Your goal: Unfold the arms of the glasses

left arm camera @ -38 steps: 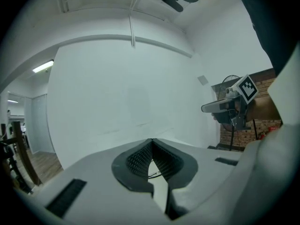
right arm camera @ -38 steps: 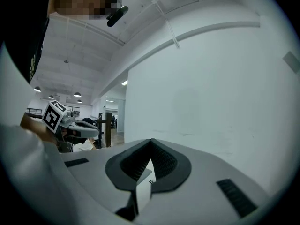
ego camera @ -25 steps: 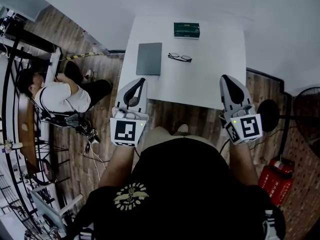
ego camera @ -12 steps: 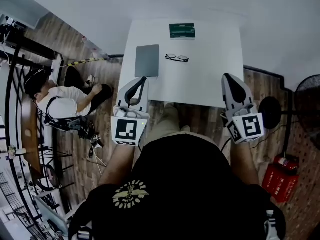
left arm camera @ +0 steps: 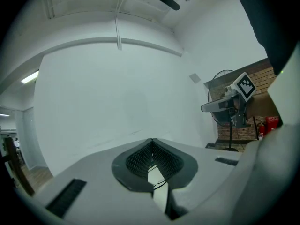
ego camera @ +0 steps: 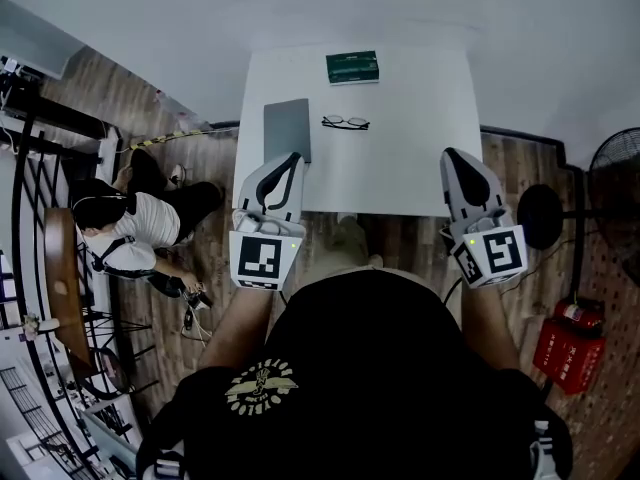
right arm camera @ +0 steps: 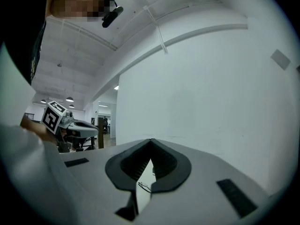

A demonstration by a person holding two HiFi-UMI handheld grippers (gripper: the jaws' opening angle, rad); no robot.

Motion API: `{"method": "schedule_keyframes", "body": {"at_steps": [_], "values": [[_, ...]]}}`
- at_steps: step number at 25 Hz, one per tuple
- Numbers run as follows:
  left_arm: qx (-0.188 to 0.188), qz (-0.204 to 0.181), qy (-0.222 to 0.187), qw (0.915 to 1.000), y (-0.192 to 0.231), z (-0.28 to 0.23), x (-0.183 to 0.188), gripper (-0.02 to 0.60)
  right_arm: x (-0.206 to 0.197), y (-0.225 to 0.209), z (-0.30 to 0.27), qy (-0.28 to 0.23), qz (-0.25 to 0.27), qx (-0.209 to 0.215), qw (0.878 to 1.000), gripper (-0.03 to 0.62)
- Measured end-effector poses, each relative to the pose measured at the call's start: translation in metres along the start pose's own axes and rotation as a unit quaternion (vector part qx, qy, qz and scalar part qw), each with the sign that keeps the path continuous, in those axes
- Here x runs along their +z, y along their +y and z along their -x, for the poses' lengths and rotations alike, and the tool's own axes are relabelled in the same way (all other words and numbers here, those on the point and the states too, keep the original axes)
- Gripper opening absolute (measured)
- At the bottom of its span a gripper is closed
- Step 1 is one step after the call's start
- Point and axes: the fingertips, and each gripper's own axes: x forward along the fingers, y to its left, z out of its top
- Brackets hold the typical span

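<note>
Grey pad (ego camera: 287, 129), green box (ego camera: 352, 67) near glasses (ego camera: 345, 122)

The table (ego camera: 420, 158) is seen from well above, steeply downward, by the head view. The 2 gripper views are aimed level from its near edge, low and close; the glasses (ego camera: 345, 122) are shared by all 3.

On the table (ego camera: 420, 158), far middle: a box (ego camera: 352, 67). Nearer than it, the glasses (ego camera: 345, 122); just left of them, apart, a flat pad (ego camera: 287, 129). At the near edge, left gripper (ego camera: 290, 160) by the pad's near end, right gripper (ego camera: 450, 156) well right. Left of the table, a person on the floor (ego camera: 125, 230); right, a fan (ego camera: 612, 183).
</note>
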Motion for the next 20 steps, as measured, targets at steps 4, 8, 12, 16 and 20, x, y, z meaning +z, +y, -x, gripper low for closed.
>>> {"method": "schedule_keyframes", "body": {"at_steps": [4, 8, 12, 16, 20], "values": [[-0.007, -0.004, 0.006, 0.9999, 0.000, -0.008, -0.006, 0.008, -0.008, 0.004, -0.008, 0.009, -0.007, 0.006, 1.000, 0.002], [-0.012, -0.013, 0.011, 0.9998, 0.007, -0.020, -0.007, 0.008, -0.005, 0.013, -0.023, 0.011, -0.003, 0.021, 1.000, 0.002], [-0.020, -0.024, 0.010, 0.9995, 0.013, -0.032, -0.005, 0.008, -0.004, 0.015, -0.036, 0.013, -0.002, 0.023, 1.000, 0.001], [-0.029, -0.030, 0.011, 0.9991, 0.021, -0.050, -0.006, 0.008, -0.004, -0.005, -0.048, 0.014, -0.008, 0.004, 1.000, 0.002], [-0.048, -0.039, 0.023, 0.9978, 0.026, -0.075, -0.014, 0.008, -0.007, -0.025, -0.061, 0.017, -0.017, -0.017, 1.000, 0.002]]}}
